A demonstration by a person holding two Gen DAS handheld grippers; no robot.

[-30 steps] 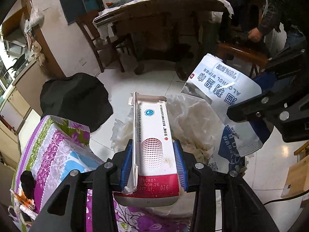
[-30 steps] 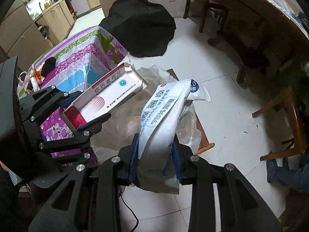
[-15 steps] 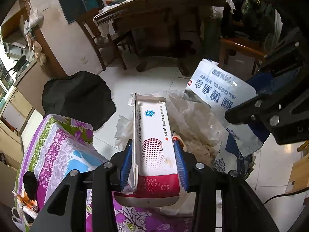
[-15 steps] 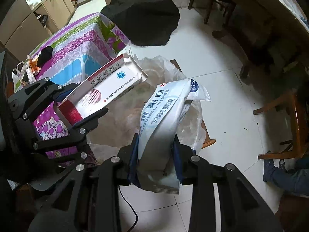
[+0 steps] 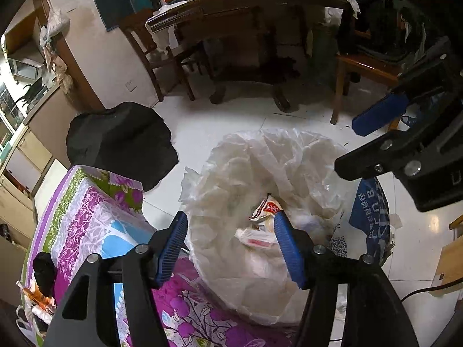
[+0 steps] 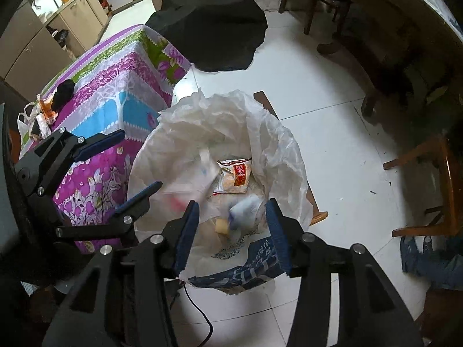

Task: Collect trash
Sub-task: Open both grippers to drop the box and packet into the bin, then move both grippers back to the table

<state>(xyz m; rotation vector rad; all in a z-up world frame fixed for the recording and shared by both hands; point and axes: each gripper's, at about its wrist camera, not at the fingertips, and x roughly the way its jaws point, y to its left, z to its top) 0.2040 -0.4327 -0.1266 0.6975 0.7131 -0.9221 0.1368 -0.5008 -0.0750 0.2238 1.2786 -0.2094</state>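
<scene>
Grippers, left (image 5: 230, 247) and right (image 6: 231, 231), opening empty over a white trash bag (image 6: 179, 133).
Only the right view shows the snack wrapper (image 6: 235, 176) face-up inside.

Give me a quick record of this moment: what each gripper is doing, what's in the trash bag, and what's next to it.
left gripper: jaws opening, nothing between them, above the bag
right gripper: jaws opening, nothing gripped, above the bag
trash bag: white plastic, mouth open, on the floor
in bag: red snack wrapper, blurred white packaging
beside bag: floral tablecloth
</scene>
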